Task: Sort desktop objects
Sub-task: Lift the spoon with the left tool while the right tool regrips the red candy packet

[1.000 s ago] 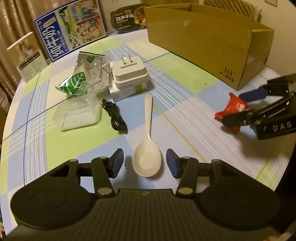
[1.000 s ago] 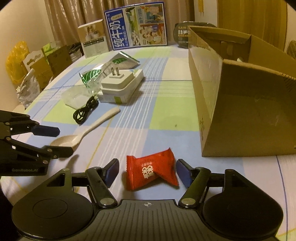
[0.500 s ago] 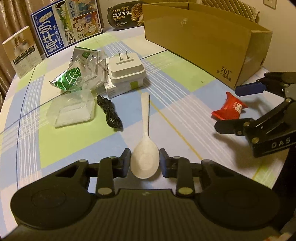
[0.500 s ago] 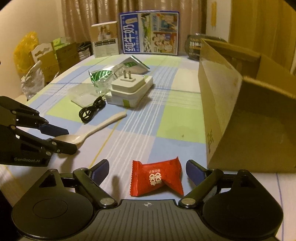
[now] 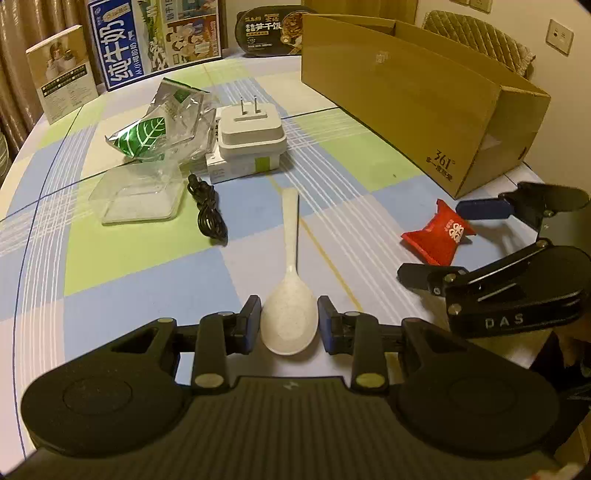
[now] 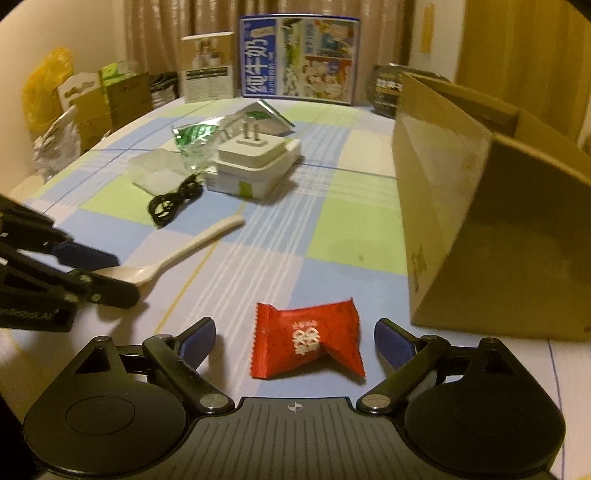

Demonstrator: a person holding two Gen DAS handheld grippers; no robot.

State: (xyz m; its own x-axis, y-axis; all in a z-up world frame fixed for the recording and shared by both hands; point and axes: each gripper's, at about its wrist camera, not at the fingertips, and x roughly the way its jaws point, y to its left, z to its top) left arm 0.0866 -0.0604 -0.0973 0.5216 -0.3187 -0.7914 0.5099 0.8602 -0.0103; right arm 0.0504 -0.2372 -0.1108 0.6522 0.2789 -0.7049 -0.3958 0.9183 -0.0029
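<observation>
A white speckled spoon [image 5: 290,236] lies on the checked tablecloth with its handle pointing away. My left gripper [image 5: 288,325] is shut on the spoon's bowl, both pads pressing its sides. In the right wrist view the left gripper [image 6: 122,275] holds that spoon [image 6: 192,247] at the left edge. A red candy packet [image 6: 306,343] lies flat between the wide-open fingers of my right gripper [image 6: 293,326], touching neither finger. The left wrist view shows the same packet [image 5: 439,236] inside the right gripper [image 5: 432,240]. An open cardboard box [image 6: 480,221] stands just right of it.
Mid-table lie a white plug adapter [image 5: 251,125] on a small box, a coiled black cable [image 5: 208,214], a clear plastic case [image 5: 140,199] and a green leaf bag [image 5: 144,136]. A blue milk carton [image 5: 155,40] and a dark bowl [image 5: 269,29] stand at the back.
My left gripper went from open to shut on the spoon's bowl. My right gripper spread its fingers wider around the red packet, which stayed on the cloth.
</observation>
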